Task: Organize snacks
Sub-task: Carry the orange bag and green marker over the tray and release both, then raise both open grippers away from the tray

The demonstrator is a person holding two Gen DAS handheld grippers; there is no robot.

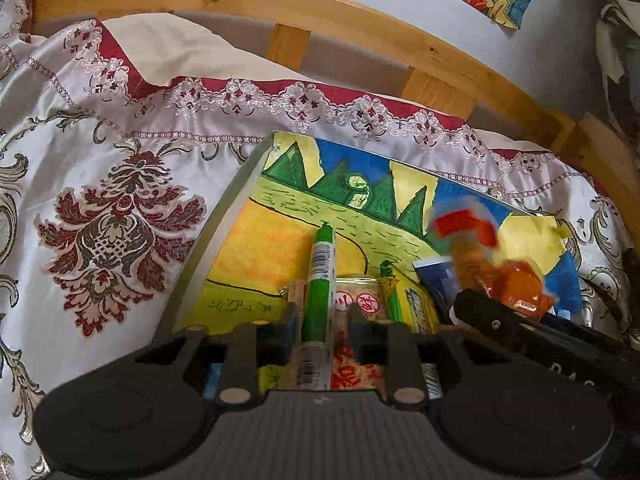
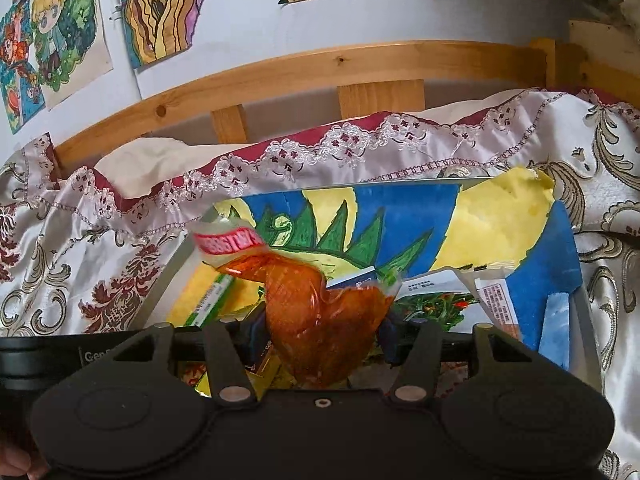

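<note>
A: Readable marks, left wrist view: two red round seals with Chinese characters on the cream packet point(image 1: 362, 304); barcode and fine print on the green stick point(image 1: 318, 300), illegible.

B: Right wrist view: "Gen…", cut off, on the black bar point(image 2: 80, 354) near left. Red band on the orange pouch point(image 2: 312, 312) carries white lettering, possibly digits, too blurred. Red print on the white packet point(image 2: 494, 296), unreadable.

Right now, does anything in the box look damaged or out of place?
Yes. The painted paper lining the box is torn and crumpled at its far right corner, and snack packets lie in a loose heap.
</note>
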